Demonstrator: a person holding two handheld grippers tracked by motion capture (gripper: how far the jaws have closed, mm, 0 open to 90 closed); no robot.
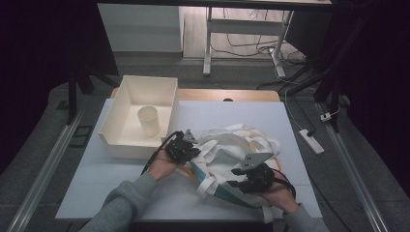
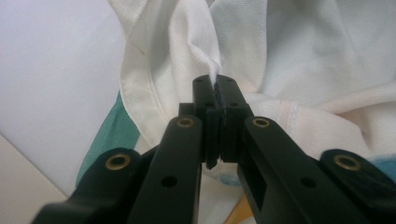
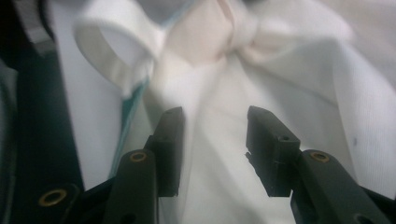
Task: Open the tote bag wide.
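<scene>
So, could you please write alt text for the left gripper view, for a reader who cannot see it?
The left gripper has its two black fingers closed on a raised fold of a white garment. The garment has a teal stripe at its lower left and lies crumpled on a white table.

No text, label, brand, number or sign can be read in any of the three views. The white garment (image 1: 237, 145), the cream box (image 1: 126, 96) in the upper left of the table and the cup (image 1: 149, 121) inside it bear no visible lettering. The black gripper parts in both gripper views carry no legible markings.
</scene>
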